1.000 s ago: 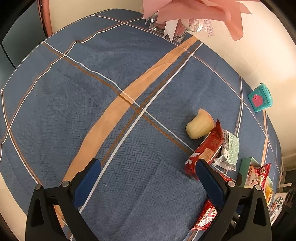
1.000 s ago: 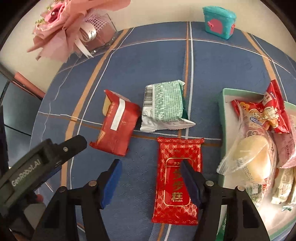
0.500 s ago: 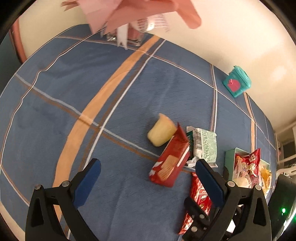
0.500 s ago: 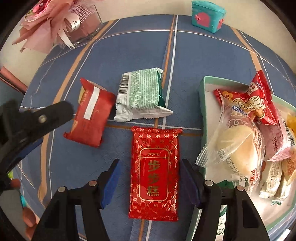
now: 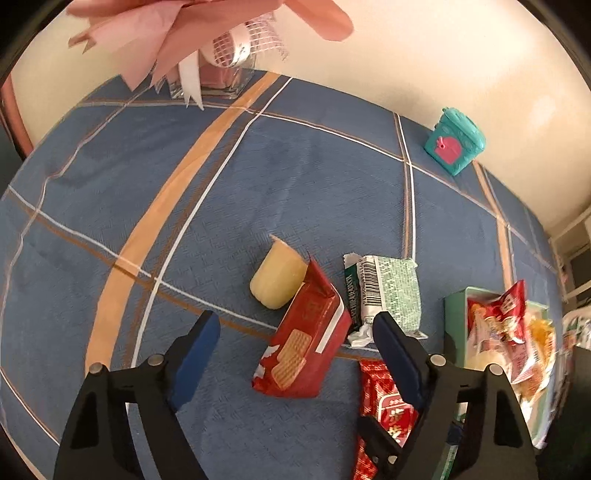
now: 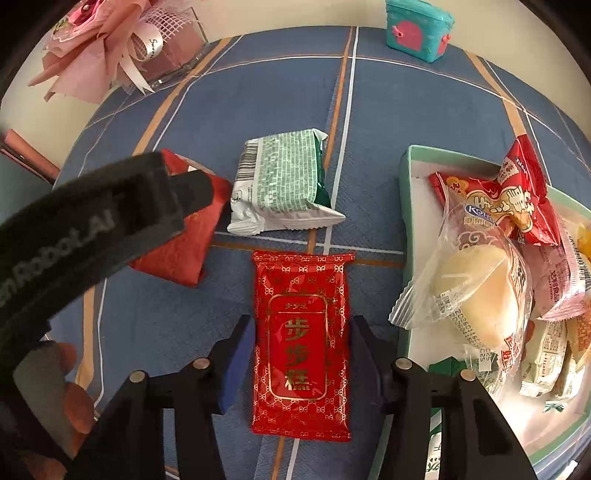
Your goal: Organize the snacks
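A red biscuit packet point(image 5: 306, 347) lies on the blue checked tablecloth between the blue pads of my left gripper point(image 5: 295, 350). Its jaws are closing and a gap shows on both sides. A yellow jelly cup point(image 5: 279, 277) leans on that packet's far end, and a green packet point(image 5: 388, 295) lies to its right. In the right wrist view a flat red packet with gold characters point(image 6: 301, 347) lies lengthwise between the pads of my right gripper point(image 6: 301, 362). Those jaws are closing too, with the pads right at the packet's long edges and the packet still flat.
A mint-green box point(image 6: 406, 221) on the right holds several wrapped snacks. The left gripper's black finger point(image 6: 110, 221) reaches over the red biscuit packet point(image 6: 177, 254). A teal toy case point(image 6: 417, 33) and a pink bouquet in a glass vase point(image 6: 122, 48) stand at the back.
The left gripper swung toward the snacks and its jaws narrowed, so the red biscuit packet now lies between them. The right gripper's jaws narrowed onto the flat red packet.
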{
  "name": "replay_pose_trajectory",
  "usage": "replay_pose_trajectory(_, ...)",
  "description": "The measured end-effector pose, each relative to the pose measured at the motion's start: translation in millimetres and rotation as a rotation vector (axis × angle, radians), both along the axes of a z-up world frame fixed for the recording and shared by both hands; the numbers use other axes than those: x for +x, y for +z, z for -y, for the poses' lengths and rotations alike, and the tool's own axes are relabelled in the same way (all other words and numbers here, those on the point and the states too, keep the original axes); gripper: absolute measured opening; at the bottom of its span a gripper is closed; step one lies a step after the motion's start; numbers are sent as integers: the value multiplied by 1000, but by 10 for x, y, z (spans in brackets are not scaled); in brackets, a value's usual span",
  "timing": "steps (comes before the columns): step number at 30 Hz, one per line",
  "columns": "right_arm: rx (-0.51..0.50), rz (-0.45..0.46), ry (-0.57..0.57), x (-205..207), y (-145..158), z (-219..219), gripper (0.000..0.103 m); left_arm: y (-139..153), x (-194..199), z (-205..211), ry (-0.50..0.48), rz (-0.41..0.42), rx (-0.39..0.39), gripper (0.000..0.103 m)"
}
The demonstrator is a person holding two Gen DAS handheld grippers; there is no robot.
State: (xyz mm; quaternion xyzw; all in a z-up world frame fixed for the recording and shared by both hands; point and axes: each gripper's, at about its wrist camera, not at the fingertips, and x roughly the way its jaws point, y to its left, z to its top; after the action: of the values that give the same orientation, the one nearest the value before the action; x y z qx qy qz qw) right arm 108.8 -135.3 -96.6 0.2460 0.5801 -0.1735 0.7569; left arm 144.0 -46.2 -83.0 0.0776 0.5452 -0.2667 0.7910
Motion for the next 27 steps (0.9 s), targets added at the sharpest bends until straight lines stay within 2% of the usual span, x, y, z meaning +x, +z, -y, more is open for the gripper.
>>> replay_pose_trajectory(9, 9, -5, 9, -38, -1, 7, 56, -67, -138, 235, -107, 97, 172, 85)
replay_pose_trajectory(15, 13, -6, 11, -64, 1, -3, 56, -141, -164, 283, -128, 80, 200, 62)
replay_pose_trajectory(17, 9, -8, 13, -68, 5, -11, 56, -122, -178, 291, -143, 78, 188, 50)
replay_pose_trajectory(21, 6, -7, 13, -83, 15, -42, 53, -81, -217, 294, -154, 88, 190, 41)
replay_pose_trajectory(27, 7, -5, 11, -111, 15, -33, 49, 4, -257, 235, -147, 66, 145, 28)
